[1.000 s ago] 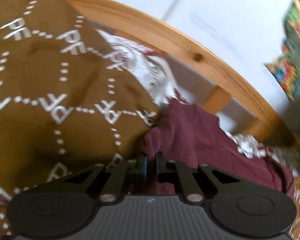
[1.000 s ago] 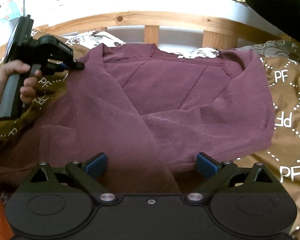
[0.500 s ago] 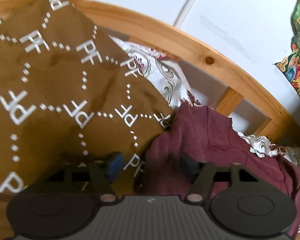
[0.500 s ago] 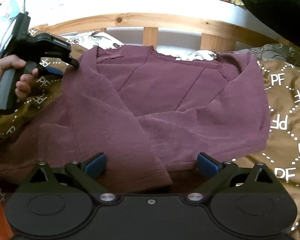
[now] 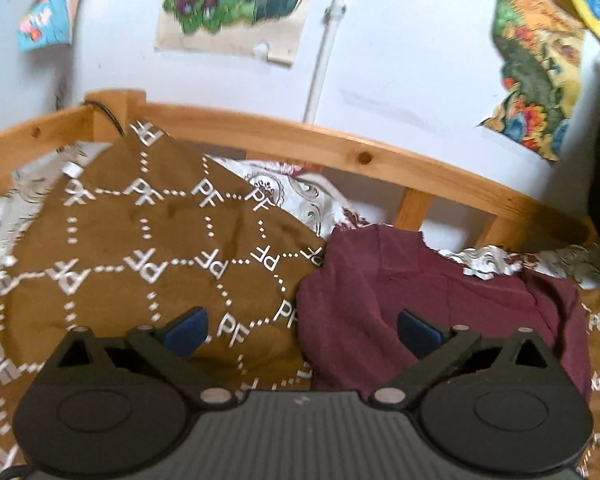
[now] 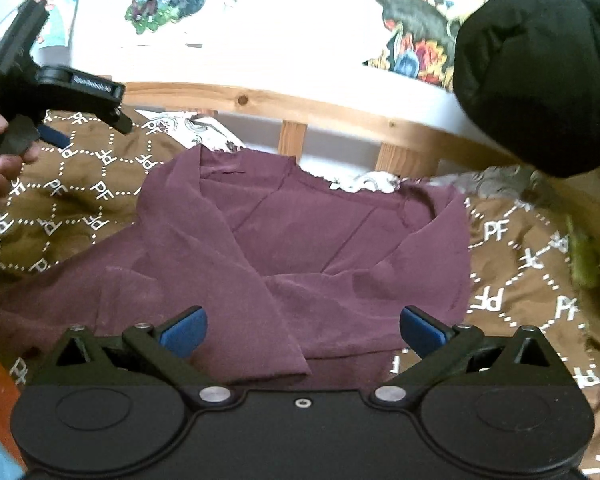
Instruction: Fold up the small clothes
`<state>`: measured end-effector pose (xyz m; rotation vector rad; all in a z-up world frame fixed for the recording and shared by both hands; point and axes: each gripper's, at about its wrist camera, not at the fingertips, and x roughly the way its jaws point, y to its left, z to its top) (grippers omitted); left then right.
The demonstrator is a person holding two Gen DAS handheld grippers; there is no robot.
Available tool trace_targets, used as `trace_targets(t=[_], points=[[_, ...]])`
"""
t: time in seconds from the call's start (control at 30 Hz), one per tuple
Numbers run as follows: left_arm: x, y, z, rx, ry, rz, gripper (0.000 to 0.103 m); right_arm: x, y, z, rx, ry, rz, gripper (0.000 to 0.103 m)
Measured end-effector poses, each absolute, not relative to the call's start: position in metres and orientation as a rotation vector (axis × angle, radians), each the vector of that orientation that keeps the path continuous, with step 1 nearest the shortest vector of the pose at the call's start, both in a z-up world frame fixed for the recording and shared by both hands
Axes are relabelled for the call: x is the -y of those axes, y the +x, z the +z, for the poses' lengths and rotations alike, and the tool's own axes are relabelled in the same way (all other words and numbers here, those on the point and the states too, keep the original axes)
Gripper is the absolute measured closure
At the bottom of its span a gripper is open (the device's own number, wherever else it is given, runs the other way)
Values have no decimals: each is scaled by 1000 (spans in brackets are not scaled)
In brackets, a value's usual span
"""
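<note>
A maroon shirt lies on the bed with both sides folded in, its sleeves crossing over the middle. My right gripper hovers above its near hem; the jaws are opening wide and the blue pads touch no cloth. In the left wrist view the shirt lies ahead to the right. My left gripper is lifted off it, jaws opening, with nothing between them. The right wrist view shows the left gripper held in a hand, raised above the blanket left of the shirt.
A brown blanket printed with white letters covers the bed around the shirt. A patterned white sheet shows by the wooden rail. A black bundle hangs at the upper right. Posters hang on the white wall.
My left gripper was shut on the shirt's upper left edge; it has opened, let go and pulled up and away to the left. The right gripper has drawn back and risen a little.
</note>
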<state>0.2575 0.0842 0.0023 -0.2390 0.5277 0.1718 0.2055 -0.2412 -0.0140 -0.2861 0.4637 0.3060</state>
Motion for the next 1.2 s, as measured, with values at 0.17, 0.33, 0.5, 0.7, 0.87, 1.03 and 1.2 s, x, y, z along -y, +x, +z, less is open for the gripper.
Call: trace_targets(t=[0.17,0.33,0.5,0.7,0.87,1.03,1.2], points=[[-73,226,7,-540,-157,170,1,249,181,-10,-447,-295,291,1],[-66,237,9,-517,-106,212,1,250,169,-9,-448,-284,306,1],[-70,284,-10,-544,-99,203,1,246,171,-13,-461,-289,321,1],[-76,368,-37,-585,-52,245,1,246,191,-20,-528,-231,326,1],[-86,430,-66,-646,-69,300,1,246,205,-29,-615,-169,359,1],[-90,454,-78,-627,-69,351,0,246,216,-41,-689,-166,364,1],[-74,458,-83,-639,68,375,1,248,218,-41,-706,-130,375,1]])
